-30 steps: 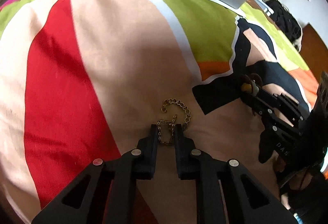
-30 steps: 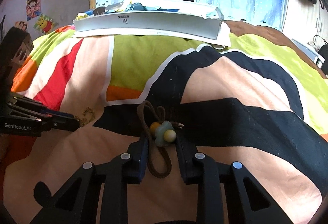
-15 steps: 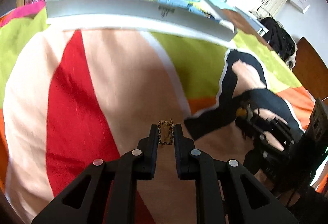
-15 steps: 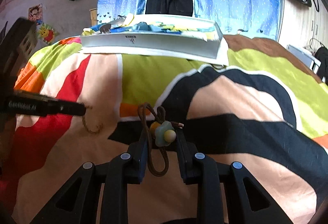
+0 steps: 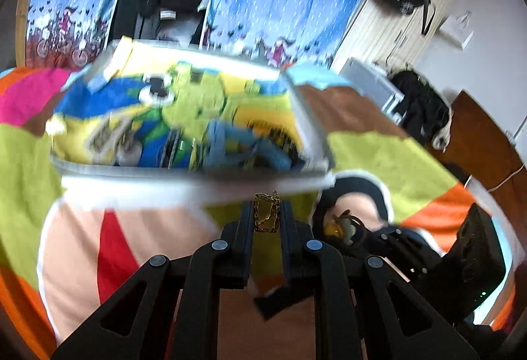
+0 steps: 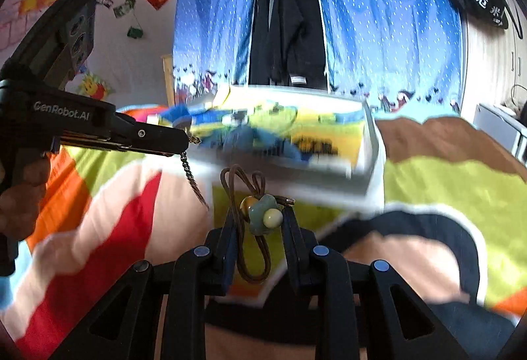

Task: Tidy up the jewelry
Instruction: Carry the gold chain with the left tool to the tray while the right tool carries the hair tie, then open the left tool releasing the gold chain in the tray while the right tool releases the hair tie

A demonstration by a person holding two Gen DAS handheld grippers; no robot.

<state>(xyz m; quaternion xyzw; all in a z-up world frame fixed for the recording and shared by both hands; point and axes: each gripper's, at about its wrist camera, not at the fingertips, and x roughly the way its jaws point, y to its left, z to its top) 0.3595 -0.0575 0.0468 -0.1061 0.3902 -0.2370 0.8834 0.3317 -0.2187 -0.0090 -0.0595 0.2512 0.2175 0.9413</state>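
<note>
Pinching a gold chain [image 5: 266, 218], your left gripper [image 5: 266, 215] carries it above the bedspread [image 5: 82, 235], facing the blurred tray [image 5: 184, 169]. From the right wrist: your right gripper [image 6: 260, 221] clamps a brown cord with beads [image 6: 262, 217]; the chain [image 6: 191, 175] dangles from the left gripper [image 6: 182, 142] beside it.

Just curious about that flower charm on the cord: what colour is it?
The flower charm is pale teal-green with a cream bead centre, clearest in the right wrist view.

Bedroom, colourful bedspread [image 6: 461, 192], hanging clothes [image 6: 290, 31]
</note>
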